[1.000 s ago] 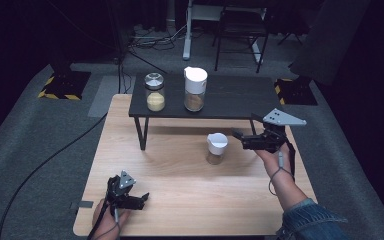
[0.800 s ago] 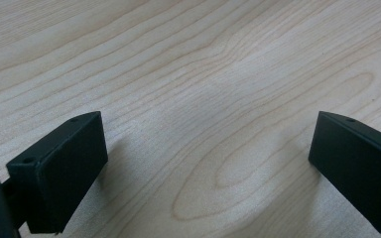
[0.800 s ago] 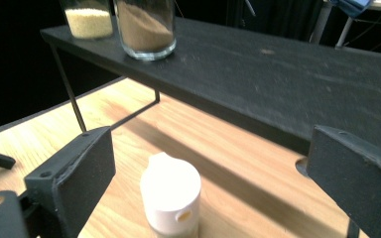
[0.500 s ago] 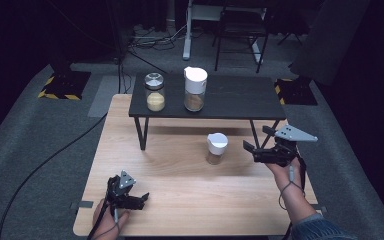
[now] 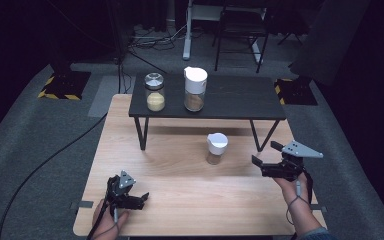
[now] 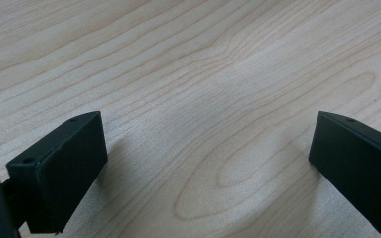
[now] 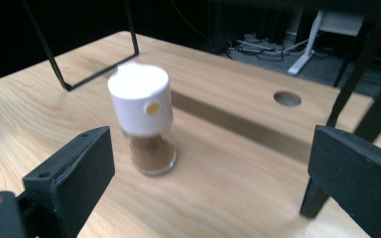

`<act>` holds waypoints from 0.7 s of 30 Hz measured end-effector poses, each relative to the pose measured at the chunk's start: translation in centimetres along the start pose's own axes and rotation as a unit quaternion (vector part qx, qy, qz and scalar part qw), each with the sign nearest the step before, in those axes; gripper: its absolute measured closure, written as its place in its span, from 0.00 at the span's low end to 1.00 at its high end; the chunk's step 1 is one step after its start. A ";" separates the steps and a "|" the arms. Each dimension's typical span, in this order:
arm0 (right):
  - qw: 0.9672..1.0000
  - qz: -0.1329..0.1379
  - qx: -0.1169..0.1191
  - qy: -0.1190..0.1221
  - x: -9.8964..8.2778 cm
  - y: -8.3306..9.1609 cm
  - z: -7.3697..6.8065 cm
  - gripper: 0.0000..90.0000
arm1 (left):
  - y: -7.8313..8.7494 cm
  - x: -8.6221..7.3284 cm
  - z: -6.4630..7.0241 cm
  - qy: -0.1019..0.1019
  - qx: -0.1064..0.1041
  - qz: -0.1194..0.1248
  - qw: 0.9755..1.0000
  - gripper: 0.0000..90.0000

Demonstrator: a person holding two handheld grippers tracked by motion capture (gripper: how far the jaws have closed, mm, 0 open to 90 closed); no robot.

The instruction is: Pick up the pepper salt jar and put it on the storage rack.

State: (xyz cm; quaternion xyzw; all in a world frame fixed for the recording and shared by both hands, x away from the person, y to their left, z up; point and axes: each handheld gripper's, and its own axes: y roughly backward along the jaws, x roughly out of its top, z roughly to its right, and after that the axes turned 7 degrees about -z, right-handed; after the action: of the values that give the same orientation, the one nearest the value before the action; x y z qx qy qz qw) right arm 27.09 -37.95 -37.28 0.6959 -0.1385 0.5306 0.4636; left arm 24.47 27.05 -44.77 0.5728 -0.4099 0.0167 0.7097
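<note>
A small glass jar (image 5: 216, 149) with a white cap and brown powder stands upright on the wooden table (image 5: 190, 195), in front of the black shelf. My right gripper (image 5: 263, 153) is to its right, pointing at it, a short way off and open. From the right gripper view the jar (image 7: 144, 125) stands ahead, left of centre, beyond the open right gripper (image 7: 208, 183), with nothing between the jaws. At the table's near left corner my left gripper (image 5: 139, 198) rests low. In its own view the left gripper (image 6: 203, 168) is open over bare wood.
A low black shelf (image 5: 240, 102) stands on the far half of the table. It carries a silver-lidded jar of yellow grains (image 5: 154, 93) and a taller white-lidded jar (image 5: 195, 89). One thin black shelf leg (image 5: 256, 136) is close to my right gripper. A round hole (image 7: 287, 98) pierces the tabletop.
My right gripper has sunk and drawn back towards the near right edge, away from the small jar. The jar and my left gripper have stayed where they were.
</note>
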 end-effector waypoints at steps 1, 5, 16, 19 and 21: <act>1.000 -0.003 0.000 -0.003 -0.4 0.0 0.0 0.04 | 0.0 0.0 -0.1 -0.002 -0.001 -0.001 1.000 0.02; 1.000 -0.007 -0.005 -0.007 -1.9 0.2 0.2 0.04 | 0.2 -0.2 -0.4 -0.008 -0.005 -0.002 1.000 0.02; 0.999 -0.053 -0.013 -0.002 -4.8 -0.4 0.4 0.04 | 0.1 -0.1 -0.3 -0.002 -0.003 -0.001 1.000 0.02; 0.997 -0.081 -0.011 -0.007 -5.9 -1.2 0.6 0.04 | 0.1 -0.1 -0.3 -0.002 -0.003 -0.001 1.000 0.02; 0.995 -0.096 -0.010 -0.009 -6.3 -1.7 0.7 0.04 | 0.1 -0.1 -0.3 -0.002 -0.002 -0.001 1.000 0.02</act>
State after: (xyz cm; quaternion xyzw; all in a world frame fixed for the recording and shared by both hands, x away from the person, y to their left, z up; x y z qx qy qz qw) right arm 26.13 -39.47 -43.56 0.7062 -0.0805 0.4757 0.5183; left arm 24.47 27.36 -44.74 0.5715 -0.4112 0.0136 0.7101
